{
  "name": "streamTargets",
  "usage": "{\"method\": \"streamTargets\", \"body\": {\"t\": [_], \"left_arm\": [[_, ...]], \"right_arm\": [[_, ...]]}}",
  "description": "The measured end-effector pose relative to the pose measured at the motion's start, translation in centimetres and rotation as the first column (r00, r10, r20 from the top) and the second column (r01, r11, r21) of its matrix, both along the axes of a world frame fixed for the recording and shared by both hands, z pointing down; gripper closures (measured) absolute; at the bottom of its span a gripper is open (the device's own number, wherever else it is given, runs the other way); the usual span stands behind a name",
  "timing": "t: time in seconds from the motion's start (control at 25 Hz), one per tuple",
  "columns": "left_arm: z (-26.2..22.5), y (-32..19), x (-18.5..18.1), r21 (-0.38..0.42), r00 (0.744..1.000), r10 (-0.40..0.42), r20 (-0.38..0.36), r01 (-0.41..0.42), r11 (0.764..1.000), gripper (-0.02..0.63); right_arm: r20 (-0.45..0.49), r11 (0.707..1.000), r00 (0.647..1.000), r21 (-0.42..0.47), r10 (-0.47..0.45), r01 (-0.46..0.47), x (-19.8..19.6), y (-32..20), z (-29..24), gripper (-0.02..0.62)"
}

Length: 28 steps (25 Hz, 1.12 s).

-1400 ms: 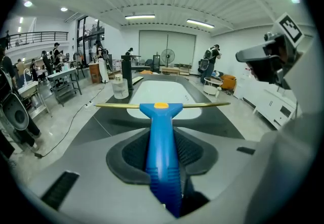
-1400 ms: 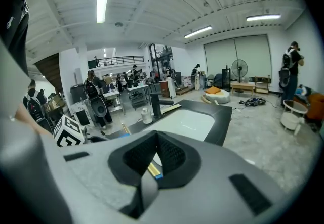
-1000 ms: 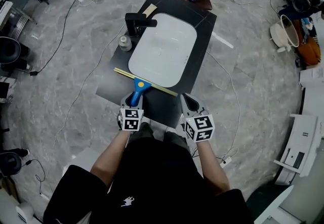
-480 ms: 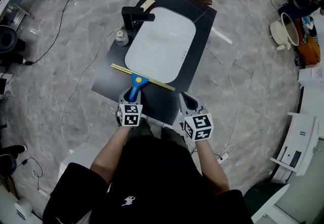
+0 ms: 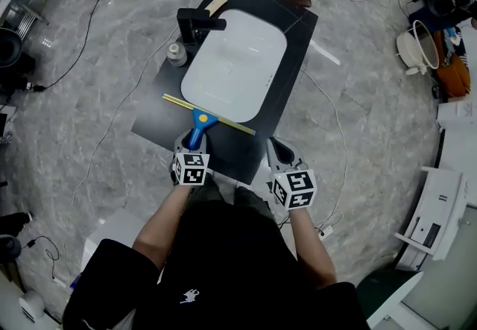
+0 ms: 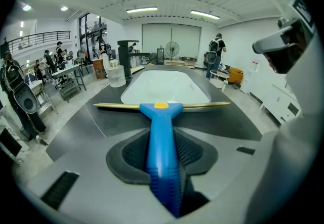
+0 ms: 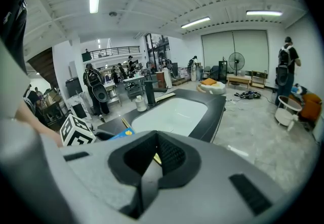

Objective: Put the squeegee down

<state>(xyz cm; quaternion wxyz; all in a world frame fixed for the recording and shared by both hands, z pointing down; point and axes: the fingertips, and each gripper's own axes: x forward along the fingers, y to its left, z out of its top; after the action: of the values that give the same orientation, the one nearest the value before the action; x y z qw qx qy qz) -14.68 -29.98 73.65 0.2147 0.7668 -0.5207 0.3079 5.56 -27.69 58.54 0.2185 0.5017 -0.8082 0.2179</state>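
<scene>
Slippage is your main risk: your left tool [image 5: 194,147] is clamped, jaws partway closed, on the ribbed blue plastic handle of the squeegee [image 5: 200,121]. Its thin brass-coloured blade bar runs across the near rim of the glossy white basin [image 5: 235,68], so if you release it tilted, the T-shaped head could skid down that smooth curved glaze instead of settling on the flat, matte dark counter [image 5: 298,45]. Your right tool [image 5: 279,150] hangs beside it with its 2 jaws together on nothing, too far off to stop a slide.
</scene>
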Motion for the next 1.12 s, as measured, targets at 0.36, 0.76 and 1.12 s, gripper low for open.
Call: {"method": "streamTargets", "body": {"t": [0.36, 0.76, 1.12], "left_arm": [[0.6, -0.4, 0.4, -0.004, 1.000, 0.015, 0.024, -0.015, 1.000, 0.469], [1.1, -0.5, 0.5, -0.023, 0.999, 0.012, 0.043, -0.011, 1.000, 0.468], [1.3, -0.4, 0.3, -0.020, 0.999, -0.008, 0.053, 0.009, 1.000, 0.421]], "right_arm": [[-0.005, 1.000, 1.000, -0.004, 0.009, -0.009, 0.5, 0.3, 0.0, 0.594], [-0.004, 1.000, 1.000, -0.007, 0.014, -0.014, 0.8, 0.5, 0.1, 0.594], [0.003, 1.000, 1.000, 0.000, -0.029, 0.029, 0.8, 0.9, -0.4, 0.594]]}}
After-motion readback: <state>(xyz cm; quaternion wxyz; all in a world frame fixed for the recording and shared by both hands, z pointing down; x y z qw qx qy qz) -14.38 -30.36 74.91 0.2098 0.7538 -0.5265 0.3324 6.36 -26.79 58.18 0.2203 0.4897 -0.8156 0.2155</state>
